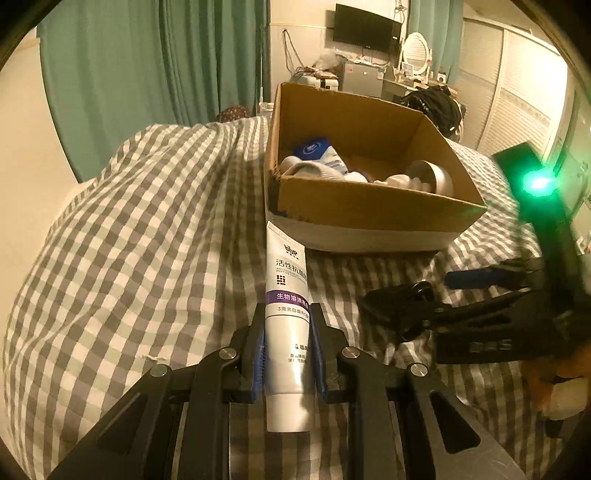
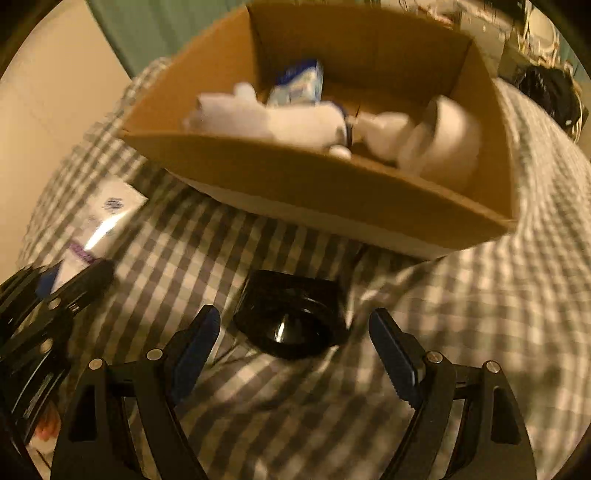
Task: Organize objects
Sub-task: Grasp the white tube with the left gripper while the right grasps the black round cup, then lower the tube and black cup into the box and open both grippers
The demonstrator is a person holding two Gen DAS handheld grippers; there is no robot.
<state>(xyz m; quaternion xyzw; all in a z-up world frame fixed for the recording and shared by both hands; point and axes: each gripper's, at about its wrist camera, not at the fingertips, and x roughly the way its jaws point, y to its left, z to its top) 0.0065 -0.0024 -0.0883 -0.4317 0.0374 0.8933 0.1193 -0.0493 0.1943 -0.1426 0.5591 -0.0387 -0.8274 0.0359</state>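
Note:
My left gripper point(image 1: 288, 317) is shut on a white toothpaste tube point(image 1: 286, 295) with a purple band, held above the checked bedspread and pointing toward the cardboard box point(image 1: 369, 214). The same tube point(image 2: 99, 225) and left gripper point(image 2: 79, 284) show at the left edge of the right wrist view. My right gripper point(image 2: 295, 328) is open, its blue-padded fingers point(image 2: 195, 339) on either side of a black square-edged lid-like object point(image 2: 291, 317) lying on the bedspread just ahead of them. From the left wrist view the right gripper point(image 1: 424, 295) shows at the right.
The cardboard box point(image 2: 332, 192) sits on the bed point(image 1: 147, 221) and holds several white and blue items and a round metallic one point(image 1: 436, 177). Green curtains point(image 1: 147, 74), a desk with a monitor point(image 1: 365, 27) and a wardrobe stand beyond the bed.

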